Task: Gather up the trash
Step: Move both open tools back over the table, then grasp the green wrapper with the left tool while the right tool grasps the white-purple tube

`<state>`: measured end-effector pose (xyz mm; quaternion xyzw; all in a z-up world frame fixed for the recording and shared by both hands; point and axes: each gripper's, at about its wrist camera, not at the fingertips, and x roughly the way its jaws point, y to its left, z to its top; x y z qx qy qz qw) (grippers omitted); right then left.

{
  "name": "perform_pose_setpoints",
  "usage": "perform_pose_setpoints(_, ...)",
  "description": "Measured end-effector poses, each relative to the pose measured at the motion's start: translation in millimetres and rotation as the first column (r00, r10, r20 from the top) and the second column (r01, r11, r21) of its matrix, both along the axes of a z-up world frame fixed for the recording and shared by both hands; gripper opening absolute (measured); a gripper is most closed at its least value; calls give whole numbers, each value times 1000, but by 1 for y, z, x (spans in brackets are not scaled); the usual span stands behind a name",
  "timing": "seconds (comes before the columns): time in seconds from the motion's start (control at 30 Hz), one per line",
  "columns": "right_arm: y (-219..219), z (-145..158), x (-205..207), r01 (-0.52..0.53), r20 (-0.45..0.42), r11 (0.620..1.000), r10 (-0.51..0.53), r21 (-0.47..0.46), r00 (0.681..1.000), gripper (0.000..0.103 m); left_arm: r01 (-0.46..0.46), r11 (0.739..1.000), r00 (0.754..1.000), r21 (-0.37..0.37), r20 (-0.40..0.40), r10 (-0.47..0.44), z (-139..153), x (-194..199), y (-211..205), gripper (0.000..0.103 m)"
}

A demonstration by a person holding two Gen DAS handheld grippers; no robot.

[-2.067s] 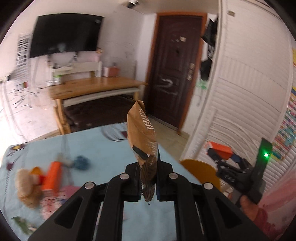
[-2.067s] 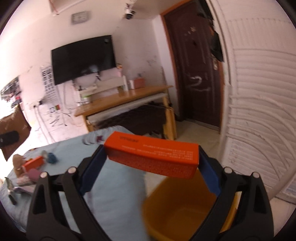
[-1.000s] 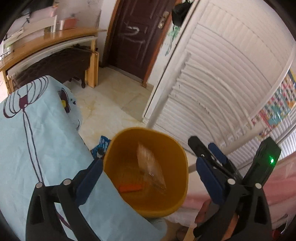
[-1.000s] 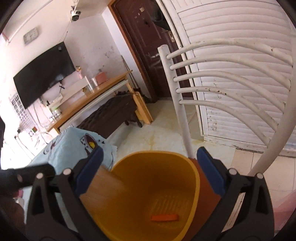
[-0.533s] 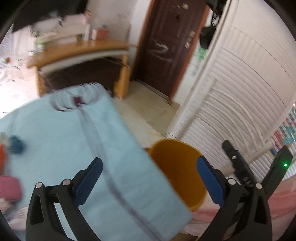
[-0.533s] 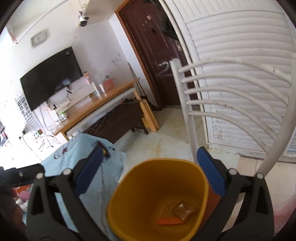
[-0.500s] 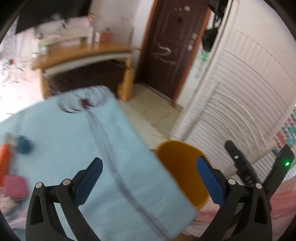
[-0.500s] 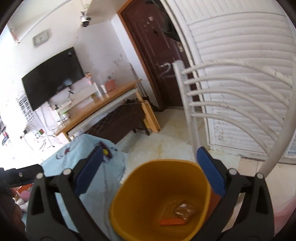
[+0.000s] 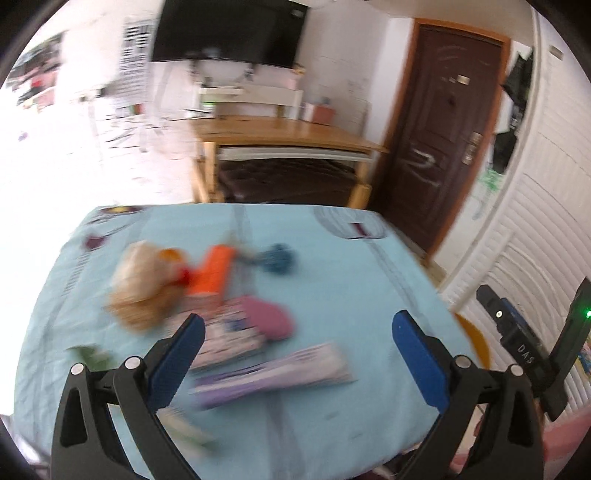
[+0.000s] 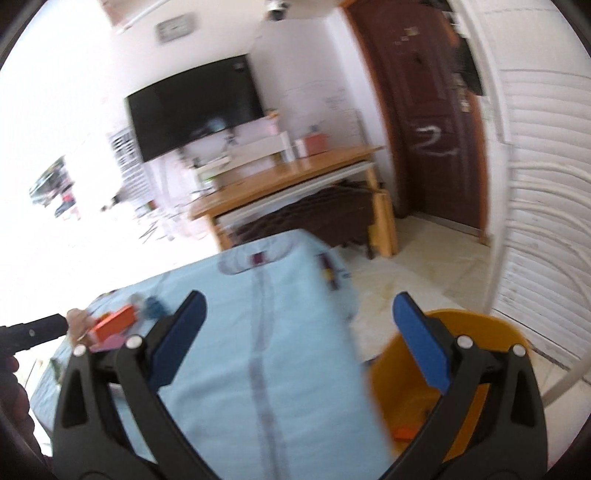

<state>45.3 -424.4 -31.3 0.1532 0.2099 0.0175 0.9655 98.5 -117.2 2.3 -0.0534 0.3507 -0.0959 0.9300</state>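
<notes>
My left gripper [image 9: 295, 347] is open and empty above the near part of a light blue tablecloth [image 9: 332, 280]. Blurred litter lies on it: a purple flat packet [image 9: 273, 373], a pink pouch [image 9: 267, 317], an orange box [image 9: 212, 271], a tan crumpled bag [image 9: 142, 284] and a blue ball [image 9: 277, 258]. My right gripper [image 10: 295, 325] is open and empty, between the cloth's edge and the yellow bin [image 10: 476, 325]. An orange box [image 10: 404, 432] lies in that bin. The other gripper [image 9: 517, 332] shows at the right of the left wrist view.
A wooden desk [image 9: 280, 133] with a dark seat under it stands behind the table, a black TV [image 9: 229, 29] above it. A brown door [image 9: 443, 125] and white louvred panels [image 9: 535, 229] are at the right. Tiled floor [image 10: 424, 254] lies beyond the bin.
Both grippers let go of their trash into the yellow bin. The left one has swung back over the table's litter; the right one has lifted and turned left from the bin.
</notes>
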Motion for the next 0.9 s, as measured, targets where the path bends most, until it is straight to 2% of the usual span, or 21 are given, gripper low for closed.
perform_pose_setpoints(0.17,57,-1,8,-143,-28,990,143,-16,989,97,-99,995,995,10,-24,99,-10,-16,54,96)
perform_pose_setpoints(0.27,92,-6,12,-245,-67,969,243,-27,968,97,-159,987,987,20,-34,159,-18,-21,79,96)
perform_pose_setpoints(0.43,129,-13,14,-348,-122,936,340,-48,932,97,-249,968,966,43,-60,251,-30,-20,111,96)
perform_pose_setpoints(0.63,163,-21,7,-443,-163,893,427,-78,889,97,-281,959,949,31,-140,283,-57,-7,130,96)
perform_pose_setpoints(0.8,174,-24,12,-465,-200,882,442,-83,874,97,-251,968,955,-3,-165,247,-71,7,132,95)
perform_pose_setpoints(0.87,176,-25,13,-467,-215,880,440,-92,872,97,-252,968,958,-4,-144,249,-72,8,132,83)
perform_pose_setpoints(0.9,178,-26,13,-469,-220,878,441,-95,870,97,-254,967,959,-8,-132,250,-71,7,133,69)
